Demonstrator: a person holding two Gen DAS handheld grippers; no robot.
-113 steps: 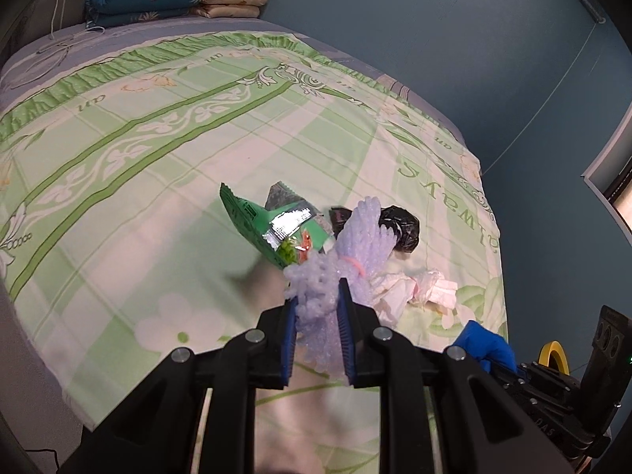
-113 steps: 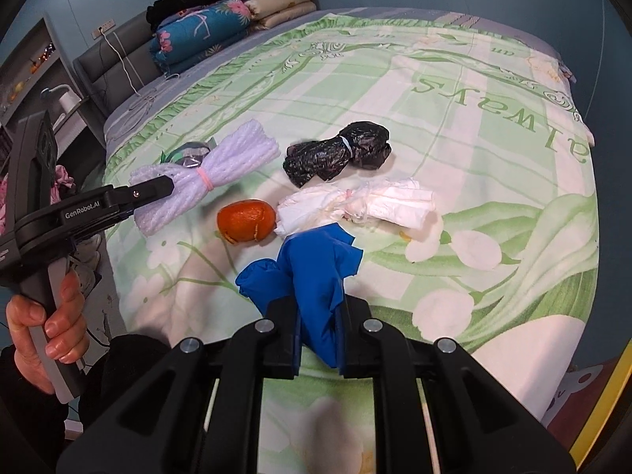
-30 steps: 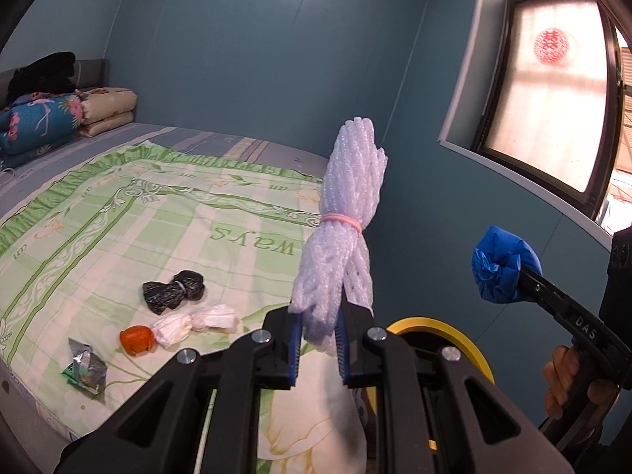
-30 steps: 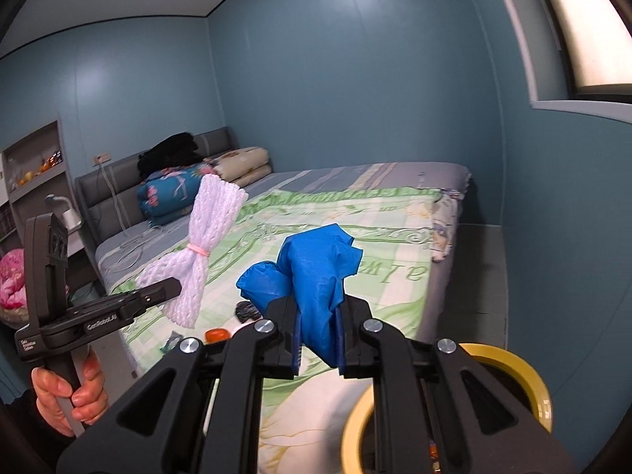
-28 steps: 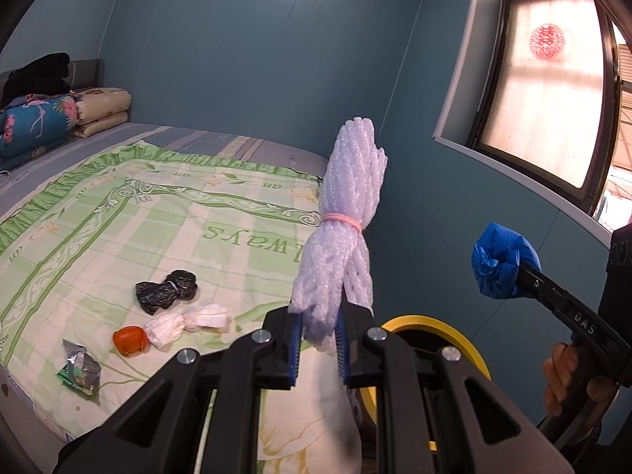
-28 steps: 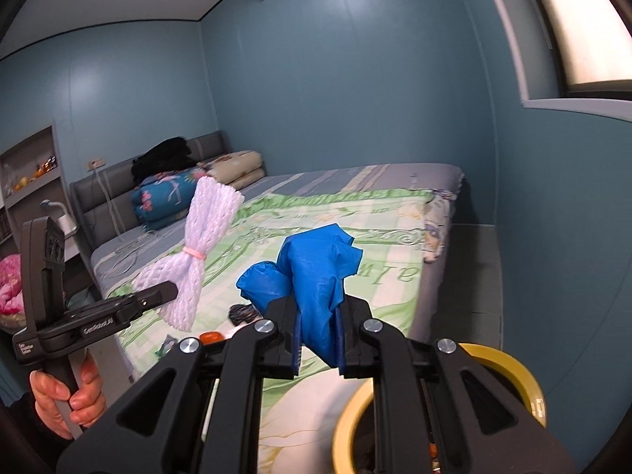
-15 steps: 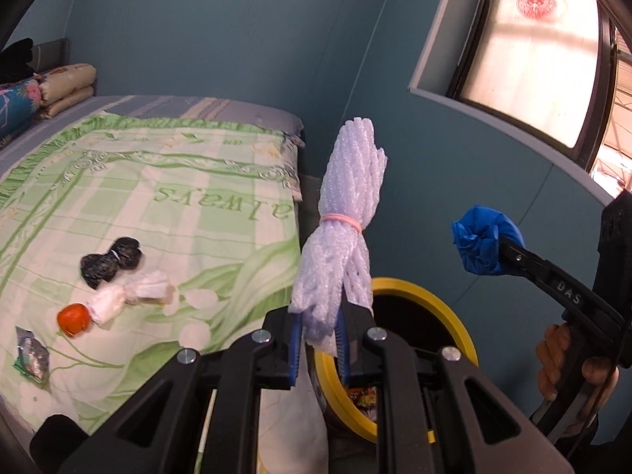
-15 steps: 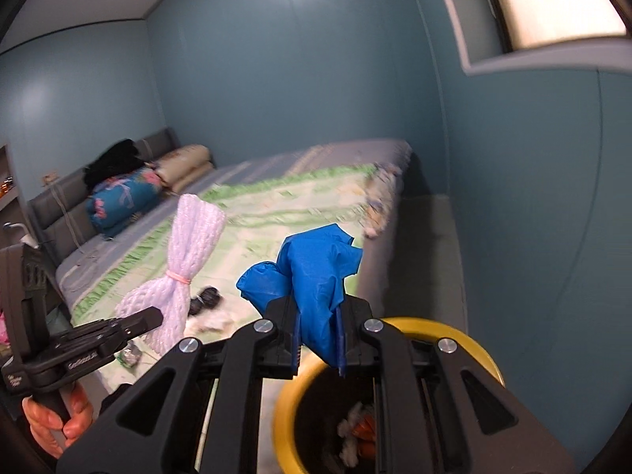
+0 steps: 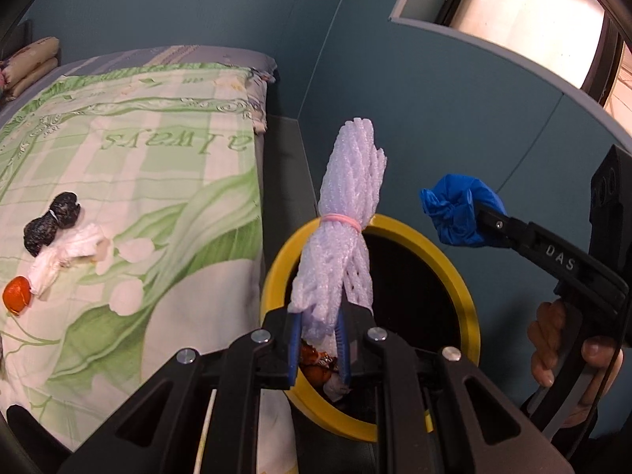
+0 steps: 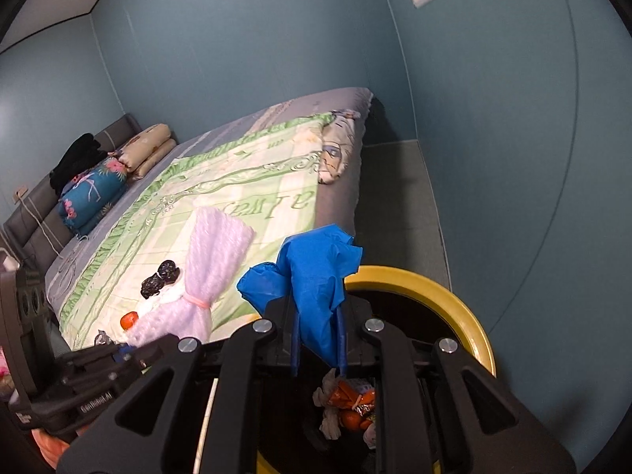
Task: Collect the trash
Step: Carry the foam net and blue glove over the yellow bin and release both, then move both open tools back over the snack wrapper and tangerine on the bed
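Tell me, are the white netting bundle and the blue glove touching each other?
Apart. The left wrist view shows dark wall between the foam net bundle and the blue glove.

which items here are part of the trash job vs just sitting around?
Job:
- white foam net, in left gripper
- blue glove, in right gripper
- yellow-rimmed bin
- still on bed: black bag, white tissue wad, orange peel

Just there:
- bedspread
- folded bedding
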